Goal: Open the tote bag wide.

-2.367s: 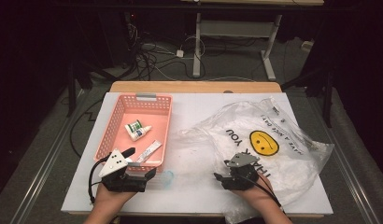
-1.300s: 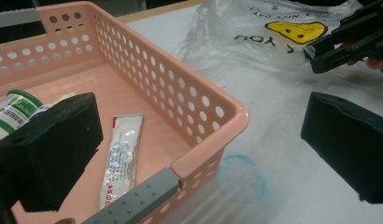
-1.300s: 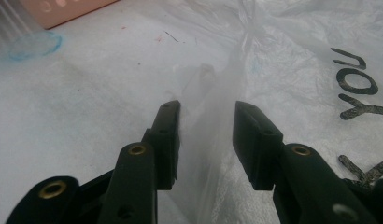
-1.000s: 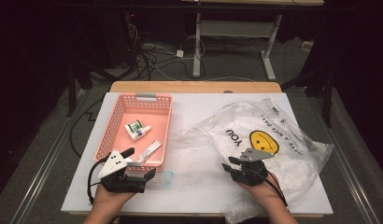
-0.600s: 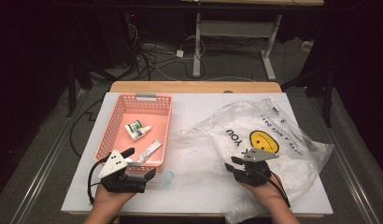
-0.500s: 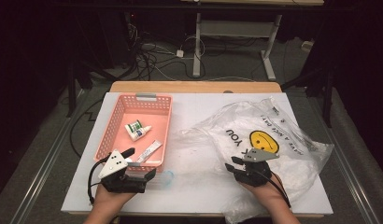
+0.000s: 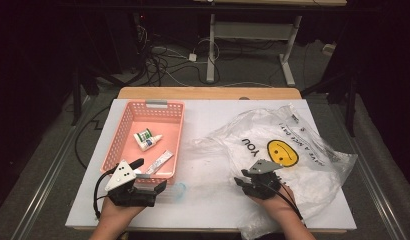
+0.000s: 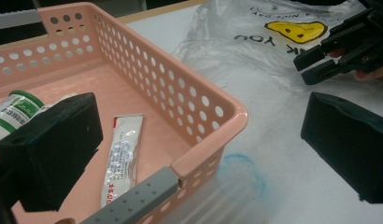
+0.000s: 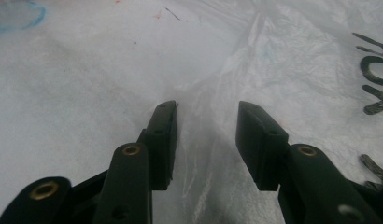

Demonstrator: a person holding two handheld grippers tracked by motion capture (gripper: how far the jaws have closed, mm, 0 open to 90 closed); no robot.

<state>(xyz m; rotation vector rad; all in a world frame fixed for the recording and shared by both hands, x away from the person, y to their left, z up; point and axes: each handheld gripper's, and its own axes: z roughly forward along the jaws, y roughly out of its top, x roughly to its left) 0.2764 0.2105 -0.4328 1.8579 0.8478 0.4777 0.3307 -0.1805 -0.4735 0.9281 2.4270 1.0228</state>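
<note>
A pink perforated basket (image 7: 124, 131) holds a green-and-white bottle (image 7: 146, 139) and a flat white tube (image 7: 160, 160). My left gripper (image 7: 148, 175) stands wide open astride the basket's near right corner (image 8: 213, 140), one jaw inside and one over the table, neither touching it. A clear plastic bag (image 7: 303, 172) printed with a yellow face lies crumpled on the right. My right gripper (image 7: 241, 182) rests low on the bag's left part. Its jaws have just been opening, and a raised fold of the bag (image 9: 203, 154) lies loose between them.
The white tabletop (image 7: 218, 120) ends just behind both hands. A blue ring mark (image 7: 178, 190) lies on it beside the basket's corner. From the left gripper view, the right gripper (image 8: 336, 49) sits off to the right, beyond the mark. Cables and desk legs stand on the dark floor beyond.
My right gripper moved a little right over the bag, then edged back left. The left gripper and the basket's contents have stayed put.
</note>
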